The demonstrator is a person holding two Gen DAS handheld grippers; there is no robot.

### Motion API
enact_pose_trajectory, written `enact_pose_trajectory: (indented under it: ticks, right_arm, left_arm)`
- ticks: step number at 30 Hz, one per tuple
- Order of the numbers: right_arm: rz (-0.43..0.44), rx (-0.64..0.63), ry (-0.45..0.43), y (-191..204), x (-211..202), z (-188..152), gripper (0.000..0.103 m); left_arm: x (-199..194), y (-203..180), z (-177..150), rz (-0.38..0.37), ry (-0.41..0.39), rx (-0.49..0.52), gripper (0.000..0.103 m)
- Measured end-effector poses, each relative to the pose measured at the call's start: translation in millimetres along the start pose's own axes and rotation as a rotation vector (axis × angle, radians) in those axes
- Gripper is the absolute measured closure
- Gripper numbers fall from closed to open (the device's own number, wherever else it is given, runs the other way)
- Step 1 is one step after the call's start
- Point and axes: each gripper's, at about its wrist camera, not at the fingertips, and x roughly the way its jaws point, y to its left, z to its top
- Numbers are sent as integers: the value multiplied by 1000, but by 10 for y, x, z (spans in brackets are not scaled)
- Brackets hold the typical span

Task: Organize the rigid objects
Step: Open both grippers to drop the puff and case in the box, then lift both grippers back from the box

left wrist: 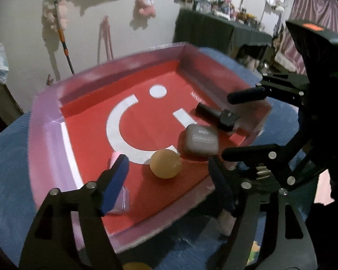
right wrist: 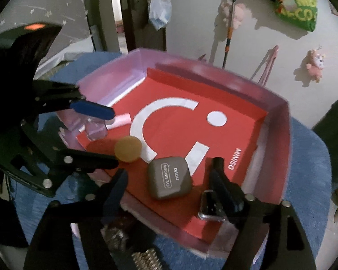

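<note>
A pink tray [left wrist: 45, 135] with a red liner holds the objects. An orange ball [left wrist: 166, 163] lies near its front edge, with a grey eye shadow case [left wrist: 200, 140] beside it and a black bottle [left wrist: 216, 115] behind that. My left gripper [left wrist: 169, 184] hangs open above the tray. A small clear pink bottle [left wrist: 121, 200] lies by its blue-padded left finger, free of the pads. In the right wrist view my right gripper [right wrist: 169, 189] is open over the eye shadow case [right wrist: 169, 177]. The black bottle [right wrist: 211, 209] lies under its right finger, ungripped. The ball [right wrist: 128, 149] and pink bottle [right wrist: 97, 130] lie below the left gripper [right wrist: 101, 135].
The tray sits on a blue cloth [left wrist: 9, 157] over a round table. A crumpled metallic thing [right wrist: 146, 258] lies on the cloth before the tray. Behind are a white wall with plush toys [left wrist: 146, 5], a leaning mop [left wrist: 60, 29] and a dark cluttered table [left wrist: 214, 29].
</note>
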Motion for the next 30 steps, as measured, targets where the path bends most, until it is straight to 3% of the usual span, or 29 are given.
enact_pose_trajectory:
  ticks: [5, 9, 13, 16, 20, 24, 30]
  right_arm:
    - [-54, 7, -77, 140, -389, -28, 9]
    - [-91, 31, -157, 267, -714, -117, 1]
    - [-147, 73, -247, 416, -1049, -285, 0]
    - [-184, 98, -304, 534, -1259, -443, 0]
    - [-239, 145, -367, 721, -1490, -722, 0]
    - [-274, 198, -408, 829, -1535, -987, 0]
    - [-321, 286, -398, 889, -1280, -1344, 0]
  left_arm:
    - [-405, -109, -97, 18, -95, -36, 27]
    - [-750, -200, -242, 57, -191, -60, 16]
    - [-1042, -296, -442, 108, -274, -97, 15]
    - [-1219, -400, -626, 150, -336, -123, 6]
    - [-1351, -561, -909, 233, -416, -155, 6]
    - [-1318, -691, -1154, 262, -432, -180, 6]
    - [-1021, -744, -1397, 276, -375, -250, 6]
